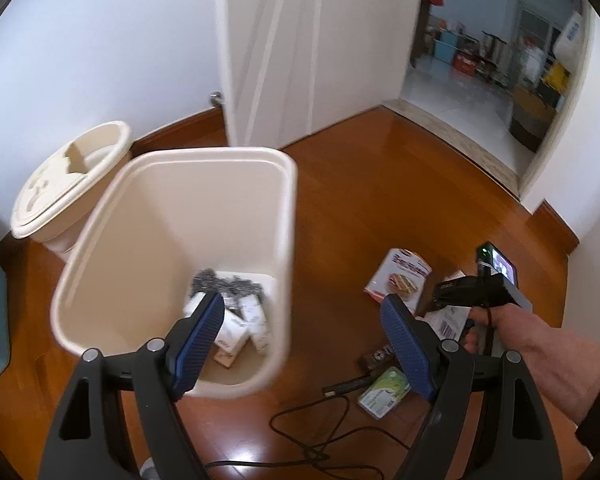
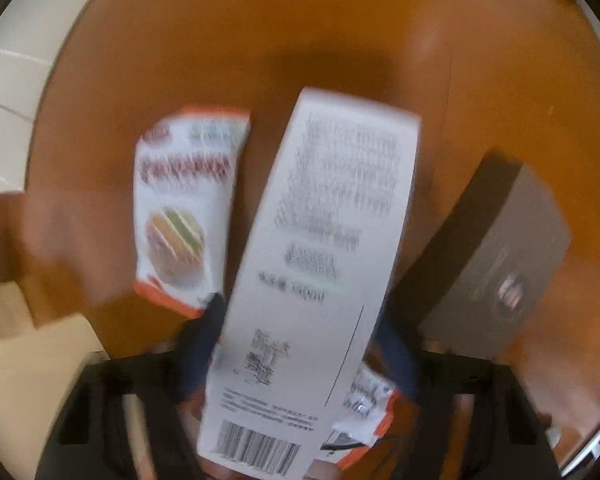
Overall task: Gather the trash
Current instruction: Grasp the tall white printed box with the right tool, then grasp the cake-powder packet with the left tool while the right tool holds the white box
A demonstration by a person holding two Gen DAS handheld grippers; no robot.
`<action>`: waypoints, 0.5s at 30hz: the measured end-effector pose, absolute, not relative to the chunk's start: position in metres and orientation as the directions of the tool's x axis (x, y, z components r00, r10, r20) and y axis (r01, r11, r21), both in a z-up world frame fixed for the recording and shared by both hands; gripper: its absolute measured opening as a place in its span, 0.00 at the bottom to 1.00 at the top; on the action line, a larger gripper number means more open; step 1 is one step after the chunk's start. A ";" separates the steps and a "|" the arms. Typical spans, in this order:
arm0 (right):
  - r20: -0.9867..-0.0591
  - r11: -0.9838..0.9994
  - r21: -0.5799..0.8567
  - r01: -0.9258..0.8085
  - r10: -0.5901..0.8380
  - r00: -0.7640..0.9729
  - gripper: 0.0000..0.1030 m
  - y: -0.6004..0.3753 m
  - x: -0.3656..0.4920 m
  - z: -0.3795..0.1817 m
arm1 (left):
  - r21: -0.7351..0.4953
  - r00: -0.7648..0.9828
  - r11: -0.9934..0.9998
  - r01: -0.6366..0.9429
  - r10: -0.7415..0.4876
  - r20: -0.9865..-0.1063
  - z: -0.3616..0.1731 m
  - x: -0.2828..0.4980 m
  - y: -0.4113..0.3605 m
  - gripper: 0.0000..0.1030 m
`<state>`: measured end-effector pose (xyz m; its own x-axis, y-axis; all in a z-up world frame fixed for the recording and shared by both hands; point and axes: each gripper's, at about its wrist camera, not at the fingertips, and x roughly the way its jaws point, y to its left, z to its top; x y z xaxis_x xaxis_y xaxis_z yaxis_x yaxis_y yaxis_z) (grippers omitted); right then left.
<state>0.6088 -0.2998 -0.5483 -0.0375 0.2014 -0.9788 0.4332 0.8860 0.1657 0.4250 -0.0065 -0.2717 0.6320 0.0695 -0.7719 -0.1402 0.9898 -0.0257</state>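
A cream waste bin (image 1: 100,248) stands on the wood floor with several small white boxes (image 1: 236,332) and a grey crumpled piece inside. My left gripper (image 1: 304,328) is open and empty, just above the bin's near rim. My right gripper (image 2: 300,332) is shut on a long white box (image 2: 320,264) with a barcode and holds it above the floor; the view is blurred. It shows at the right of the left wrist view (image 1: 476,292). On the floor lie an orange-and-white snack packet (image 2: 180,208), a grey-brown box (image 2: 496,264) and a green packet (image 1: 384,392).
A second cream bin with a lid (image 1: 64,184) stands by the wall at the left. A white door (image 1: 320,48) and an open doorway (image 1: 480,80) are behind. A black cable (image 1: 320,432) runs across the floor. A small dark object (image 1: 376,358) lies by the green packet.
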 end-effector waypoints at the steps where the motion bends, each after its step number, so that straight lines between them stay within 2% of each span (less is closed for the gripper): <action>1: -0.978 0.888 0.179 0.425 0.208 -0.023 0.56 -0.300 0.608 -0.547 | -0.016 0.628 0.993 -0.120 0.063 -0.776 -0.274 0.430 -0.015 0.78; 6: -0.925 0.881 0.379 0.283 0.361 0.114 0.54 -0.314 0.584 -0.490 | 0.015 0.565 1.000 0.022 0.000 -0.825 -0.301 0.469 -0.064 0.79; 8: -0.902 0.878 0.429 0.211 0.406 0.147 0.55 -0.330 0.559 -0.458 | 0.064 0.525 0.993 0.101 0.002 -0.851 -0.323 0.493 -0.088 0.79; 10: -0.887 0.872 0.457 0.172 0.432 0.164 0.55 -0.350 0.529 -0.439 | 0.168 0.493 0.968 0.187 0.055 -0.868 -0.351 0.518 -0.116 0.79; 12: -0.849 0.835 0.518 0.185 0.474 0.234 0.55 -0.375 0.495 -0.428 | 0.210 0.455 0.946 0.248 0.078 -0.887 -0.377 0.540 -0.134 0.79; 15: -0.814 0.774 0.573 0.269 0.503 0.289 0.55 -0.404 0.450 -0.443 | 0.233 0.430 0.936 0.263 0.102 -0.897 -0.403 0.563 -0.152 0.79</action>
